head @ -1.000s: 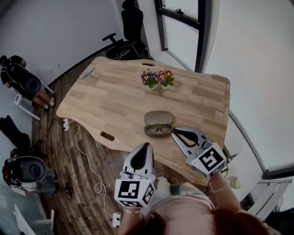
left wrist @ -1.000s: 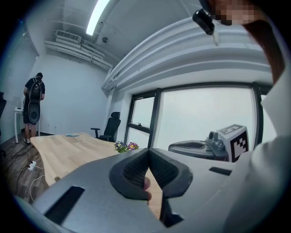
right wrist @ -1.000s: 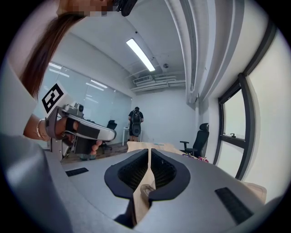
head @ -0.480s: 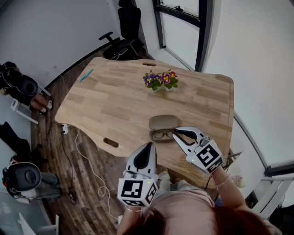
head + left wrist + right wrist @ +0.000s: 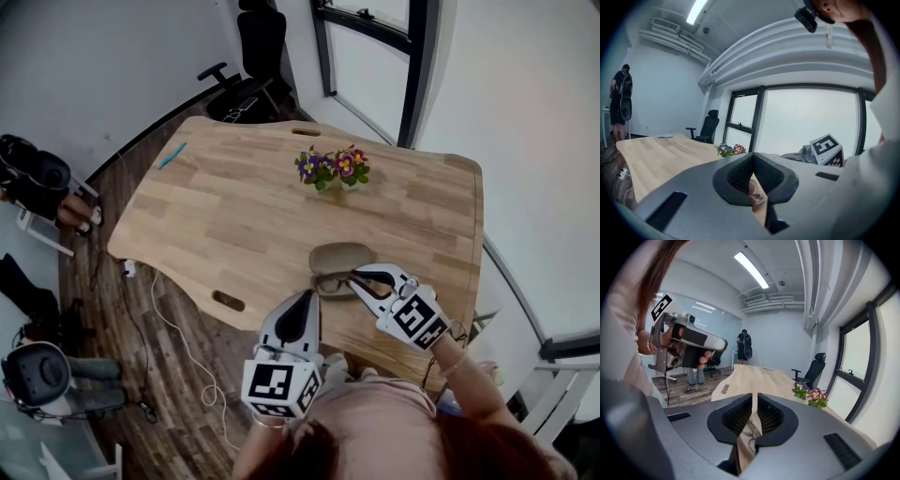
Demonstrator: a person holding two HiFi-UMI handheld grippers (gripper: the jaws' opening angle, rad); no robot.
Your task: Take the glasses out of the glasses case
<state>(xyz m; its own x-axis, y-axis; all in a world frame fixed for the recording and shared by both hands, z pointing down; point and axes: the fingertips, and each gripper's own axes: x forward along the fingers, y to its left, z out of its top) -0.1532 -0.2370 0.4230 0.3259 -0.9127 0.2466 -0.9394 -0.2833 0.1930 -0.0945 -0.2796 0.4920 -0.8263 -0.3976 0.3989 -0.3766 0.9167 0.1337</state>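
An open tan glasses case (image 5: pixel 339 256) lies near the front of the wooden table (image 5: pixel 234 216). Dark-framed glasses (image 5: pixel 328 284) rest in its near half. My right gripper (image 5: pixel 353 276) reaches in from the right, with its tips at the right end of the glasses. In the right gripper view its jaws (image 5: pixel 753 414) are closed to a thin slit, and the glasses (image 5: pixel 750 431) show inside that slit. My left gripper (image 5: pixel 302 298) hangs shut just off the table's front edge, with nothing in it. In the left gripper view its pads (image 5: pixel 752 176) meet.
A small pot of purple and yellow flowers (image 5: pixel 335 169) stands beyond the case. A blue pen (image 5: pixel 172 155) lies at the far left corner. An office chair (image 5: pixel 258 56) stands behind the table. A person (image 5: pixel 37 178) and cables on the floor are at the left.
My right gripper has moved left to the glasses in the case and its jaws have narrowed around them. The left gripper has barely moved.
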